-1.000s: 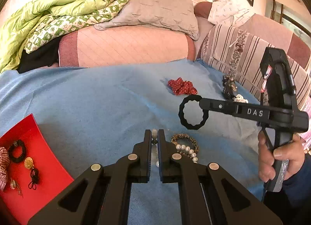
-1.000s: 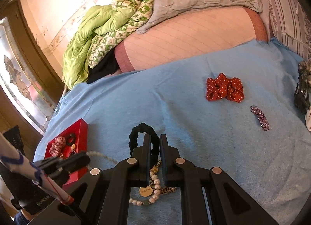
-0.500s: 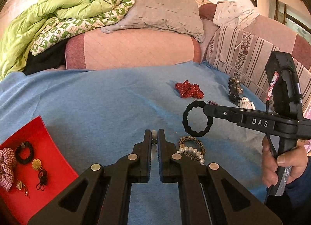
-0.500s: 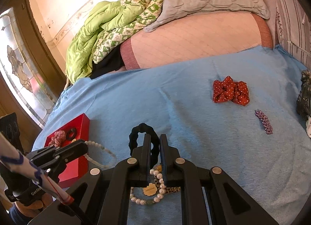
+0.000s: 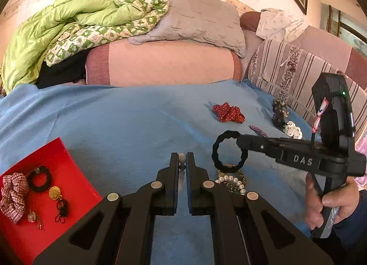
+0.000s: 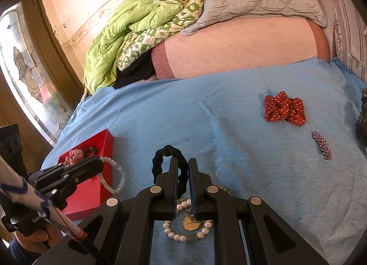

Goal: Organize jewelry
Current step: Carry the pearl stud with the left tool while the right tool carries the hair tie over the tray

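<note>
Two handheld tools work over a bed covered in a blue sheet (image 5: 114,122) scattered with jewelry and hair accessories. The left tool (image 5: 182,161) is clamped on a beaded bracelet (image 6: 117,178) of pale beads, a few of which show between its tips in the left wrist view, while the loop hangs free in front of the red tray (image 5: 75,173) in the right wrist view. The right tool (image 6: 182,168), its handle gripped in a person's hand (image 5: 330,203), is pinched shut on a black scrunchie (image 5: 227,150), which is held up clear of the sheet, above a small pile made up of a pearl bracelet (image 6: 183,233), a gold pendant (image 6: 190,222) and a patterned band (image 5: 231,178). The red tray sits at the left side of the sheet and already holds a checked scrunchie (image 5: 13,194), a black hair tie (image 5: 37,179), a gold disc ornament (image 5: 55,192) with a black knotted cord, and a small earring (image 5: 33,216). Farther out on the sheet lie a red polka-dot scrunchie (image 6: 284,108), a purple beaded clip (image 6: 321,144), a dark figurine (image 5: 278,111) and a white piece (image 5: 293,129) just beside it. A green quilt (image 5: 68,26) and a grey pillow (image 5: 197,17) are heaped on a pink bolster (image 5: 165,63) at the head of the bed.
</note>
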`<action>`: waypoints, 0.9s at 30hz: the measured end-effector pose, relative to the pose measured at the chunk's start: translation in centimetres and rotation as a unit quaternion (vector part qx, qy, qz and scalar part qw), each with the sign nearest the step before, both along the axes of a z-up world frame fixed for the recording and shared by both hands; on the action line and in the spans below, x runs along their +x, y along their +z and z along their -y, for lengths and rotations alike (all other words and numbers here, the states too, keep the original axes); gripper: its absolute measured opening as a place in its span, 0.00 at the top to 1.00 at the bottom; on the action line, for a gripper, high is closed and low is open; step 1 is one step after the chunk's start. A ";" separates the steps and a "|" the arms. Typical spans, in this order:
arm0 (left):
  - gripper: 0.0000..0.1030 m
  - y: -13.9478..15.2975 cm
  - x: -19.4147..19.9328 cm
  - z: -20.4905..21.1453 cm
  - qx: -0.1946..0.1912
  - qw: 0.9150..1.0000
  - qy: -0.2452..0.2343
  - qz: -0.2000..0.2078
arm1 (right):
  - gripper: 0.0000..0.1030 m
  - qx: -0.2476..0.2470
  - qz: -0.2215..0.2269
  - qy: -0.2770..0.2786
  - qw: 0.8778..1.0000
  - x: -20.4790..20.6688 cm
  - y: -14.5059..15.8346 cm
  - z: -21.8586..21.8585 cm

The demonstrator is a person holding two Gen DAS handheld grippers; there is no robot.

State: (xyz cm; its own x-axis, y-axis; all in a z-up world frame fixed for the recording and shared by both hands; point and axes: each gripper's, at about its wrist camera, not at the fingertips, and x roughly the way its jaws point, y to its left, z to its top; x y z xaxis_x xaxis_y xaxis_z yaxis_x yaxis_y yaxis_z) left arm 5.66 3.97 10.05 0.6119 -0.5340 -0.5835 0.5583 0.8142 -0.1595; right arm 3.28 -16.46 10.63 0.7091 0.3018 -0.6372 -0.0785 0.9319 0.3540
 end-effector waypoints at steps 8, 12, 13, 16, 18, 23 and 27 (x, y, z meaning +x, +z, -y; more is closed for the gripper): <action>0.95 0.8 -0.4 -3.2 -0.012 1.000 0.026 0.003 | 0.90 -0.003 0.005 0.028 1.000 -0.2 0.0 -3.1; 0.95 1.0 -0.7 -5.3 -0.016 0.999 0.041 0.004 | 0.90 0.004 0.003 0.041 0.999 -0.6 0.0 -4.7; 0.95 1.1 -0.8 -5.8 -0.017 0.999 0.044 0.003 | 0.90 0.005 0.003 0.044 0.999 -0.7 0.0 -5.1; 0.95 1.2 -1.0 -7.6 -0.019 0.998 0.058 0.001 | 0.90 0.011 0.005 0.056 0.998 -1.2 0.3 -6.6; 0.95 1.3 -1.2 -8.8 -0.021 0.998 0.066 -0.001 | 0.90 0.014 0.006 0.065 0.998 -1.4 0.6 -7.7; 0.95 1.1 -1.3 -12.2 -0.025 0.995 0.096 -0.008 | 0.90 0.019 0.007 0.088 0.996 -1.8 1.0 -10.6; 0.95 0.9 -1.3 -14.7 -0.033 0.992 0.120 -0.016 | 0.90 0.021 0.002 0.109 0.994 -2.0 0.9 -12.9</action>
